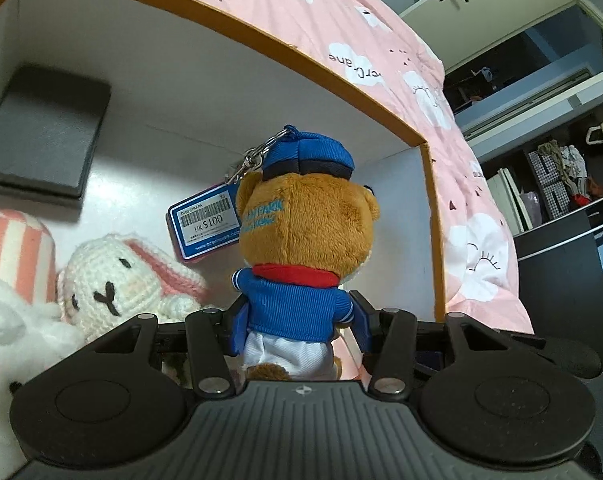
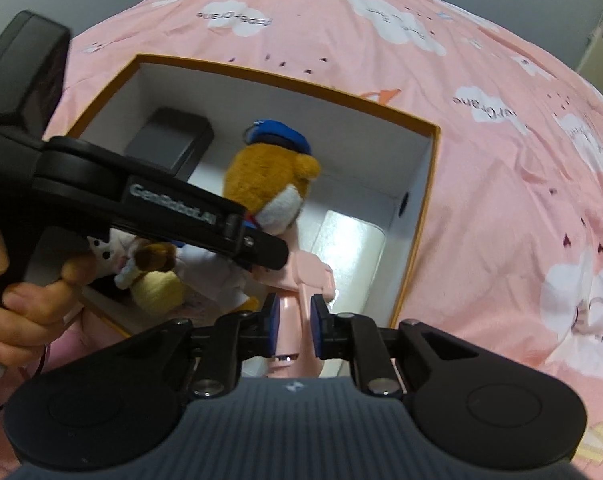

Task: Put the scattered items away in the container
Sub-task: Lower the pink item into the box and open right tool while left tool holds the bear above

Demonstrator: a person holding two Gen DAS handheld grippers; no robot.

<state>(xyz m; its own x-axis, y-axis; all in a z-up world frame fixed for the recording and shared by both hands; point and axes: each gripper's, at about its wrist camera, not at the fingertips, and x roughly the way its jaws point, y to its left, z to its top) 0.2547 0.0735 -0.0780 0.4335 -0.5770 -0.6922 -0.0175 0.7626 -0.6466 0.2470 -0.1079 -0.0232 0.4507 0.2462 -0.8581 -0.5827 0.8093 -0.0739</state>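
The left gripper (image 1: 299, 320) has its jaws closed on the body of a teddy bear (image 1: 301, 232) in a blue cap, held upright over the open box (image 1: 261, 36) on the pink bed (image 1: 381, 40). A knitted rabbit (image 1: 117, 276) lies inside at the bear's nine o'clock, a dark case (image 1: 45, 136) at ten o'clock. The right gripper (image 2: 293, 320) has its jaws nearly together, clamping a pink plastic piece (image 2: 291, 280) above the box's near edge.

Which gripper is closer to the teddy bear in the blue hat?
Left. The left gripper is clamped around the teddy bear. The right gripper sits beside it, holding a pink object.
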